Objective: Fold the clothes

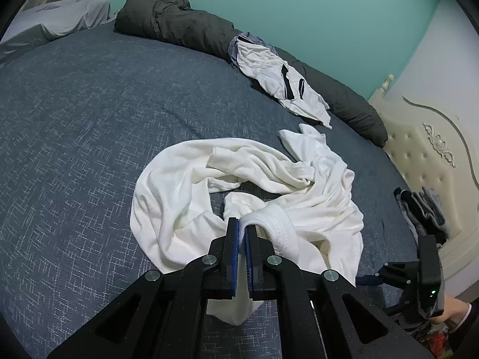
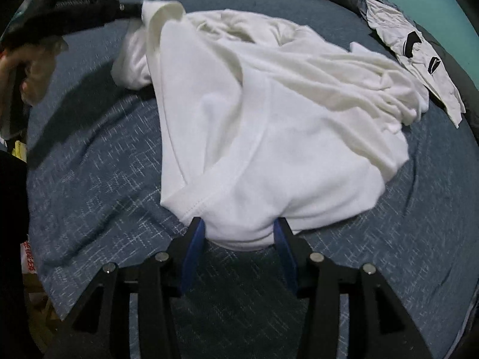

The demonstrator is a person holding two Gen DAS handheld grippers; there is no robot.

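A rumpled white shirt [image 2: 278, 137] is lying on the blue bedspread [image 2: 98, 197], stretching away from both tools. The left gripper [image 1: 242, 233] is pinching its ribbed collar [image 1: 275, 221]. The right gripper [image 2: 239, 236] is standing spread, jaws straddling the near hem [image 2: 239, 237] without pressing.

Blue bedspread [image 1: 74, 125]; dark duvet [image 1: 179, 27] rolled along teal wall [image 1: 299, 6]; cream tufted headboard [image 1: 425, 155] at right.
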